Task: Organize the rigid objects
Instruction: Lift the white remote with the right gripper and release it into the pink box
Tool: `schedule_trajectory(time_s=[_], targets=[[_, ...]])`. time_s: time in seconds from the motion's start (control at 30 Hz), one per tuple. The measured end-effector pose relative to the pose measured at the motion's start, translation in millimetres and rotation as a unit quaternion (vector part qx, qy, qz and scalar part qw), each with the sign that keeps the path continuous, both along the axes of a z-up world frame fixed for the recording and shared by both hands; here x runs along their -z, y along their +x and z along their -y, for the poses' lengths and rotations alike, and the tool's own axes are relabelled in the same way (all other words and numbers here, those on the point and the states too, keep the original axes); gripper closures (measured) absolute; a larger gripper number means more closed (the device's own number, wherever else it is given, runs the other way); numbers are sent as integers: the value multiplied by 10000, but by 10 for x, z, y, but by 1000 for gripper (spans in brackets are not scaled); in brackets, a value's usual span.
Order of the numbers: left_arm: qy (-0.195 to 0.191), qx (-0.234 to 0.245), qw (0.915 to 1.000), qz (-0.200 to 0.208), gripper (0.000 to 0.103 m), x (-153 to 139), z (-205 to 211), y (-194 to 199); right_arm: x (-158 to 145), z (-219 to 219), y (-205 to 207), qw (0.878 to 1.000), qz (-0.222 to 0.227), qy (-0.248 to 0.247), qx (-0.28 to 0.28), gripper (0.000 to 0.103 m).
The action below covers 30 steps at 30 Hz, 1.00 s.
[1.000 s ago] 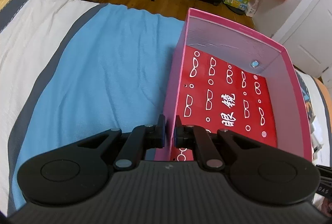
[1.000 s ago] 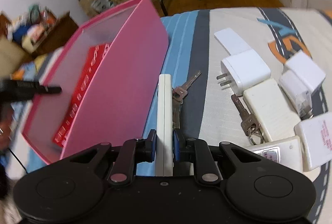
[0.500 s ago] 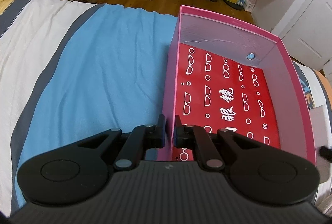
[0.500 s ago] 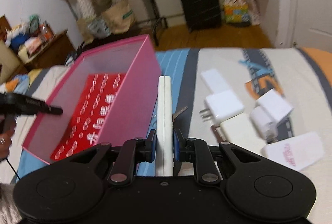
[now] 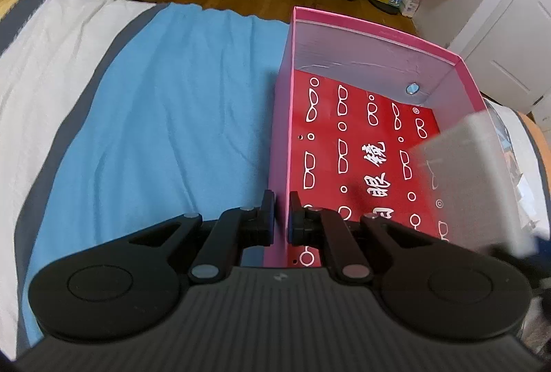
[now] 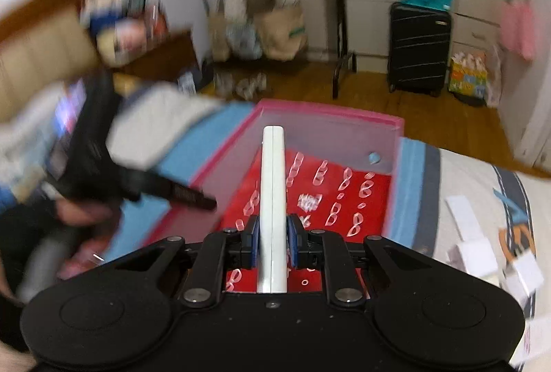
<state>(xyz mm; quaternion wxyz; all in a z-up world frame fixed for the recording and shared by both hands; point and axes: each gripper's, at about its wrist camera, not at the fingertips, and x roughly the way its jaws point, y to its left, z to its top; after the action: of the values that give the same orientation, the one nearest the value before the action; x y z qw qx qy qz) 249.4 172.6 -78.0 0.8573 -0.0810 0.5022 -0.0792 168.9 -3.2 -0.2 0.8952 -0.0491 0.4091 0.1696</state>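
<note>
white slab (image 6: 273,199) (edge-on) clamped in right gripper (image 6: 272,243) above pink box (image 5: 287,117), whose wall left gripper (image 5: 279,222) pinches.

The box (image 5: 375,38) lies on the bed (image 5: 179,117); 1 flat device (image 6: 272,186) hangs above its inside, chargers (image 6: 475,251) right of it

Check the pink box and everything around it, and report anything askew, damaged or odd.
Nothing looks damaged or spilled. The pink box sits upright on the bed, left gripper clamped on its side wall. Only a small round silver thing lies in its far corner. The right gripper holds a flat white device edge-up above it.
</note>
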Motion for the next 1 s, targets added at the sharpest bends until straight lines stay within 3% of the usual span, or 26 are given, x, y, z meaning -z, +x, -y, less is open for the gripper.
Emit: schedule_trajectory(time_s=[0.13,0.33,0.4,0.5,0.57,0.63,0.8,0.9,1.0], targets=[[-154,40,9999,33,95,10,-48,-3,172,-332,242,9985,187,-517,-3,83],[-346,26,9994,13,93,20,-99,11,311,-567,553,9874,34,-1572,192,83],[-346,42,9994,23,93,28,-94,8,337,-612,571,9863,-88,-1640,169,83],[-343,46,9994,49,93,41,-85,-9,396,-617,623,9910,-559,-1190,259,83],[-364,20,9993,22,93,42,-86,-7,418,-544,705,9932,-959,-455,468,79],[-401,-14,9992,22,93,33,-90,-8,447,-422,783,9878,-1374,416,608,72],[-528,-56,9986,-31,92,38,-122,5,503,-172,781,9688,-1950,1392,635,69],[-515,-39,9987,-21,93,33,-121,2,420,-14,680,9649,-1935,1691,547,68],[-502,-41,9987,5,93,31,-119,-6,229,117,508,9722,-1668,1609,327,68]])
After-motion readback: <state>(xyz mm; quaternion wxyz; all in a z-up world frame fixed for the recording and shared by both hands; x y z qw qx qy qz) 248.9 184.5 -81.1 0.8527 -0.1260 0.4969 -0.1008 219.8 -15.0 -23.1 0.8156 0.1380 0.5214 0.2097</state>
